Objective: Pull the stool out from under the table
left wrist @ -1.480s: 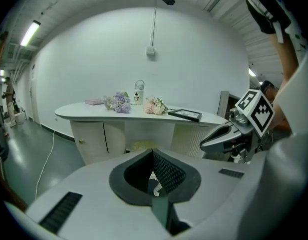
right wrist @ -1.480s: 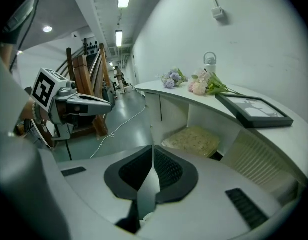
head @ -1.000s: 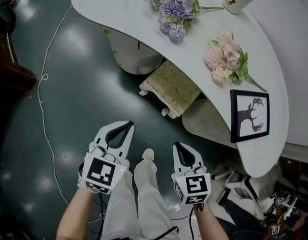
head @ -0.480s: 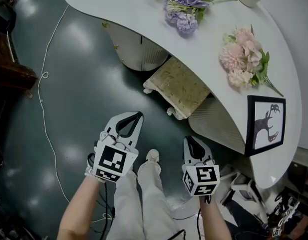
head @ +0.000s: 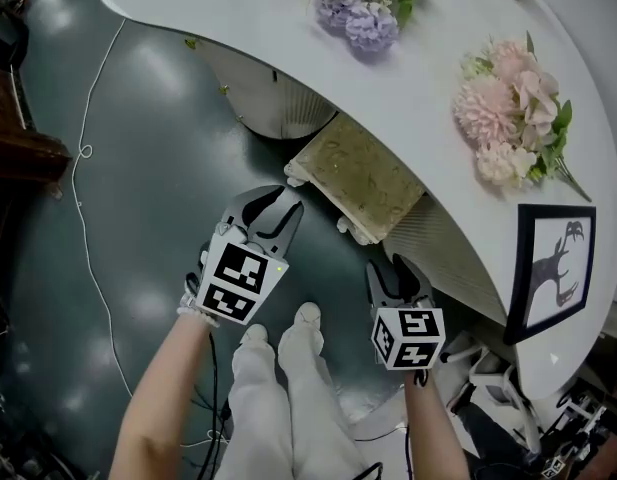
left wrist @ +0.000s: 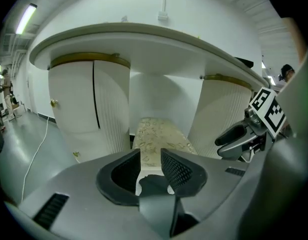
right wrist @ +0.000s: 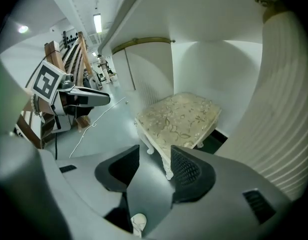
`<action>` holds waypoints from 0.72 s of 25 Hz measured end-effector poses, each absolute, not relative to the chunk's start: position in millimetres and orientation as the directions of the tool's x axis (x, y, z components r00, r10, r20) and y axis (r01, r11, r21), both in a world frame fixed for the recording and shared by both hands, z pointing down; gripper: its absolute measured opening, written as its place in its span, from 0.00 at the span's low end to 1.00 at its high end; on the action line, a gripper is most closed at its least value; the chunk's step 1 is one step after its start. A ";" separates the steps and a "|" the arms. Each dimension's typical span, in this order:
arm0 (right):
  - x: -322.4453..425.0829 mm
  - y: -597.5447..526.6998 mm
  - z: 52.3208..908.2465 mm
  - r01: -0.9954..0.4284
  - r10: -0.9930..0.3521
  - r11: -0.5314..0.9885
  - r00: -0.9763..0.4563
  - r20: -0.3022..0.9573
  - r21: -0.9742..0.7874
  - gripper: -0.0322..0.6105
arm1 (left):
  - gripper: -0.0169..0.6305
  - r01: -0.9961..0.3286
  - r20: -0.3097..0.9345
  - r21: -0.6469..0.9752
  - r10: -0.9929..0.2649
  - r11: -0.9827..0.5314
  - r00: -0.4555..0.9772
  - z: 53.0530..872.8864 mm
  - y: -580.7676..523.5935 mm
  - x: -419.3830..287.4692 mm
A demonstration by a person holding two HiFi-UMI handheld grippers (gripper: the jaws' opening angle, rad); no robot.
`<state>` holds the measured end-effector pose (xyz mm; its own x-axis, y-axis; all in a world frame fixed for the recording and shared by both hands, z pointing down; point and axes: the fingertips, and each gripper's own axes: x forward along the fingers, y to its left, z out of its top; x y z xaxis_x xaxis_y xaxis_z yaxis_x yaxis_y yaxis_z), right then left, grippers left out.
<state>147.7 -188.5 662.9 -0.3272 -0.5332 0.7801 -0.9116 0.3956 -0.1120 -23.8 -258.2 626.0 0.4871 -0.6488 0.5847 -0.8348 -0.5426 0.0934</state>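
The left gripper (head: 272, 202) (left wrist: 150, 156) and the right gripper (head: 390, 266) (right wrist: 154, 156) are held side by side, angled downward over the dark floor (head: 158, 168). Both pairs of jaws stand apart, having just been opening, and no pad is pressed on anything. Directly behind the grippers, the person's shoes (head: 306, 316) are planted on the floor between the two arms.

Just ahead of both grippers stands the stool (head: 358, 173) (left wrist: 156, 139) (right wrist: 181, 116), a cushioned seat with a leaf pattern on white curved legs. Its near end is seen through the gap of the left jaws, close to their tips. One corner leg is seen beyond the gap of the right jaws, apart from them. The far half of the stool is covered by the edge of the white table (head: 288, 58) (left wrist: 144, 39). It is flanked by two ribbed pedestals, one ahead and left of the left gripper (head: 278, 108) (left wrist: 89, 104), one ahead and right of the right gripper (head: 428, 243) (left wrist: 221, 109).

Far to the left of the left gripper a white cable (head: 83, 208) trails over the floor. Beyond the stool, purple flowers (head: 368, 18), pink flowers (head: 508, 118) and a framed picture (head: 558, 268) lie on the tabletop.
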 end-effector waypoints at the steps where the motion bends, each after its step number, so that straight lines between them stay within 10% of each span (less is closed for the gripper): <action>1: 149.7 -190.7 668.6 -0.914 -0.530 0.390 -0.323 0.784 -0.113 0.35 | 0.22 -0.830 0.592 0.093 -0.639 -0.551 0.491 633.1 -262.3 -22.2; 18: 173.2 -226.6 748.8 -0.963 -0.542 0.240 -0.241 0.805 -0.126 0.46 | 0.40 -0.786 0.657 0.098 -0.554 -0.610 0.512 734.9 -322.7 -7.8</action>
<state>173.2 -226.6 748.8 -0.2408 -0.5420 0.8051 -0.9625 0.2401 -0.1262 -7.8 -322.7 734.9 0.5119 -0.5537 0.6568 -0.7860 -0.6104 0.0981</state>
